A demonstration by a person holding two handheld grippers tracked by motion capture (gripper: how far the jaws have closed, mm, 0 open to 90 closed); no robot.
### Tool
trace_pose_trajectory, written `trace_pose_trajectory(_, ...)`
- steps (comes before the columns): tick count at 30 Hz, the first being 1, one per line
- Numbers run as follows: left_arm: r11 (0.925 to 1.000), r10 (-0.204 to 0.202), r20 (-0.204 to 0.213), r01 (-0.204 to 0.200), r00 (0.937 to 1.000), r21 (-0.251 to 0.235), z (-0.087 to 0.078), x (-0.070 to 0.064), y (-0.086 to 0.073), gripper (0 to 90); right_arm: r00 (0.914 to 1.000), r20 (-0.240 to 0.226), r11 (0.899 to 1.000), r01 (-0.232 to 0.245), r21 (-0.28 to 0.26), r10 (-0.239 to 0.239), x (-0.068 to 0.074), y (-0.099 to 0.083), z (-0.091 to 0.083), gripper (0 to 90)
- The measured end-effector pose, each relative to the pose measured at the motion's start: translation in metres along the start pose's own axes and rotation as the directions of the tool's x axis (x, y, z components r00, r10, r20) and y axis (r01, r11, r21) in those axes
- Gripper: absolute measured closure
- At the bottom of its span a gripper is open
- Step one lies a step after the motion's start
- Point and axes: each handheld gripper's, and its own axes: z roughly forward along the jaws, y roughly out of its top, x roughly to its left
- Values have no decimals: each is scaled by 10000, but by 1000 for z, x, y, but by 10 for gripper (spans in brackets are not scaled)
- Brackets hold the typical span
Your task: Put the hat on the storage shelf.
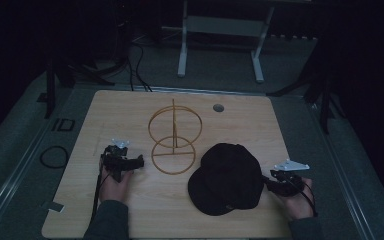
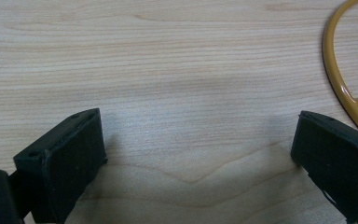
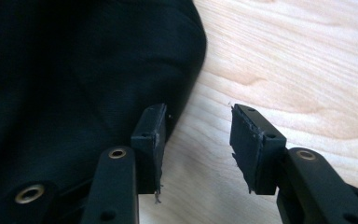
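A black cap (image 1: pixel 226 177) lies flat on the wooden table (image 1: pixel 125 112), right of centre near the front. A yellow wire stand (image 1: pixel 174 137) of two rings on a post sits in the middle. My left gripper (image 1: pixel 139 162) rests on the table left of the stand's lower ring, jaws wide open over bare wood (image 2: pixel 196 135), with the ring's rim (image 2: pixel 338 77) at the right. My right gripper (image 1: pixel 266 181) is at the cap's right edge, open. One of its fingers (image 3: pixel 150 135) lies against the black fabric (image 3: pixel 74 93), the other over wood.
A round grey grommet (image 1: pixel 218 108) sits in the table's back right area. White desk legs (image 1: pixel 182 50) and cables (image 1: pixel 137 70) stand on the floor beyond. A cable loop (image 1: pixel 54 156) lies on the floor at the left.
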Motion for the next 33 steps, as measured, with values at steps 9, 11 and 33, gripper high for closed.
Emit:
trace_pose_trajectory(9, 10000, 3, 1, -3, 10000, 3, 0, 0, 0, 24, 9951, -859, 9988, 475, -153, -486, 4, 13, -13, 525)
trace_pose_trajectory(11, 10000, 4, 1, -4, 10000, 4, 0, 0, 0, 24, 9935, -945, 9979, 631, -133, -641, 6, 16, -14, 522)
trace_pose_trajectory(33, 10000, -18, 3, 18, 10000, -17, 0, 0, 0, 24, 9620, -1790, 9785, 2023, -404, -2062, 23, 42, -44, 461)
